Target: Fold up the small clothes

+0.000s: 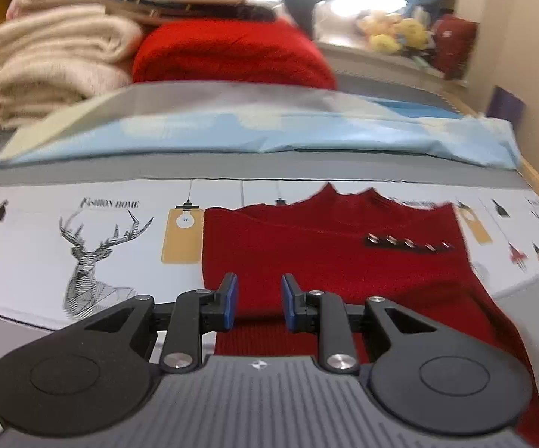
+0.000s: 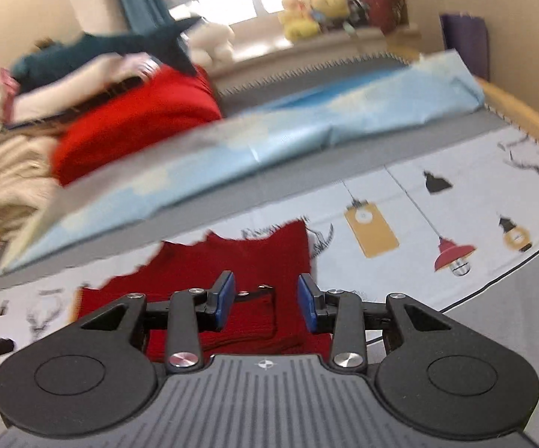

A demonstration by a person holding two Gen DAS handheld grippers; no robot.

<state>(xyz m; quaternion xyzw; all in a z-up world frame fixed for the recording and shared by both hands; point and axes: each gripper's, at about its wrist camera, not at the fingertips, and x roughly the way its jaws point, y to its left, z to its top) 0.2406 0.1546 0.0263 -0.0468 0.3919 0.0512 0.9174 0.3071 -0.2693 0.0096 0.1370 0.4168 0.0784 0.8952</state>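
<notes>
A small dark red knit sweater [image 1: 325, 246] lies flat on a white bedsheet printed with deer and lamps [image 1: 101, 231], its scalloped neck edge at the far side and a dark strip of metal buttons [image 1: 407, 242] on its chest. My left gripper [image 1: 260, 291] hangs above the sweater's near left part, open, with only the cloth below showing through the gap. In the right wrist view the same sweater [image 2: 232, 257] lies under my right gripper [image 2: 265, 293], which is also open and holds nothing. The sweater's near hem is hidden behind both gripper bodies.
A long pale blue folded cover [image 1: 269, 130] crosses the bed behind the sweater. Beyond it stand a bright red folded knit [image 1: 232, 56] and a cream blanket pile [image 1: 52, 59] with more clothes on top. Plush toys [image 1: 396, 33] sit on the windowsill. A wooden bed rail [image 2: 523, 108] runs along the right.
</notes>
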